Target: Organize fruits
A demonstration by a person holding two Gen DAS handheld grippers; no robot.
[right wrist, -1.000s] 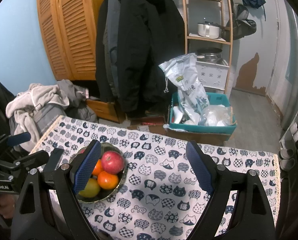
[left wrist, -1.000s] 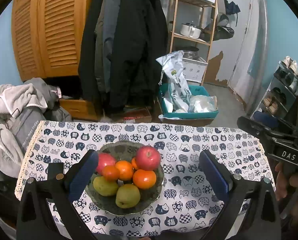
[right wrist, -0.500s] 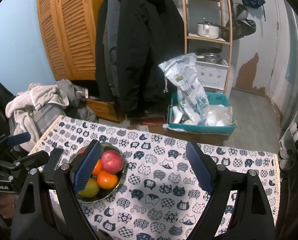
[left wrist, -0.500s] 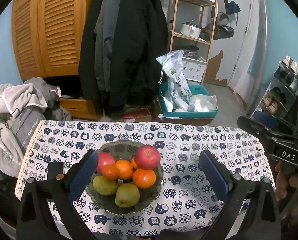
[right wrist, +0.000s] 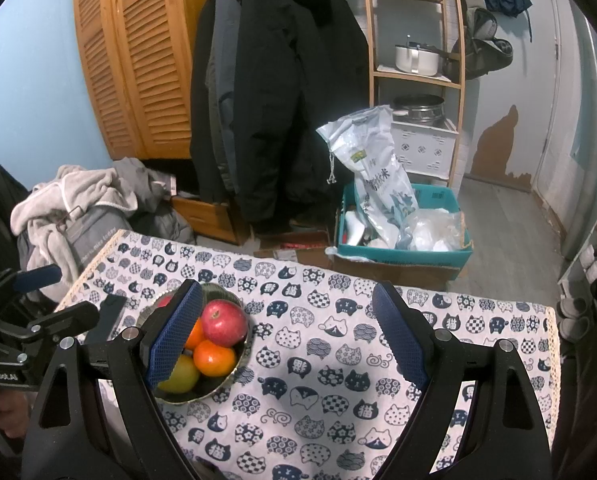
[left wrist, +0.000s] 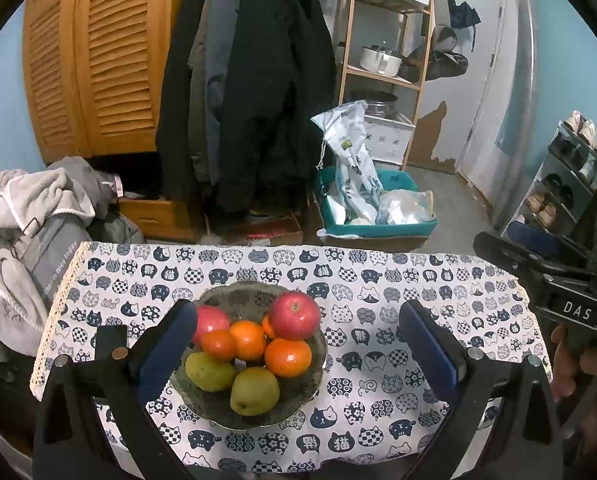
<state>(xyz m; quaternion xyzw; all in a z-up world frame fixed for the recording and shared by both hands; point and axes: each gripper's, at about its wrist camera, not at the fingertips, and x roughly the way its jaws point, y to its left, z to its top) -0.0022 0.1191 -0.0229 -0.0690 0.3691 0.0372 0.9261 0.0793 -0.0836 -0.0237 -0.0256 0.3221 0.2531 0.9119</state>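
Observation:
A dark glass bowl [left wrist: 218, 298] sits on the cat-print tablecloth [left wrist: 378, 276] and holds two red apples [left wrist: 294, 315], several oranges [left wrist: 288, 357] and two green pears [left wrist: 254, 391]. My left gripper [left wrist: 298, 350] hovers in front of the bowl, open, with nothing between its blue pads. The bowl [right wrist: 240, 364] lies at the left in the right wrist view, partly behind a blue finger pad [right wrist: 174, 338]. My right gripper [right wrist: 288, 336] is open over bare cloth to the right of the bowl. Each gripper shows at the edge of the other's view.
Behind the table hang dark coats [left wrist: 254, 92] beside a wooden louvred wardrobe [left wrist: 94, 60]. A teal box [right wrist: 404, 256] with bags stands on the floor, a wooden shelf [right wrist: 414, 76] with pots behind it. Clothes [left wrist: 22, 216] are piled at the left, shoe racks [left wrist: 558, 184] at the right.

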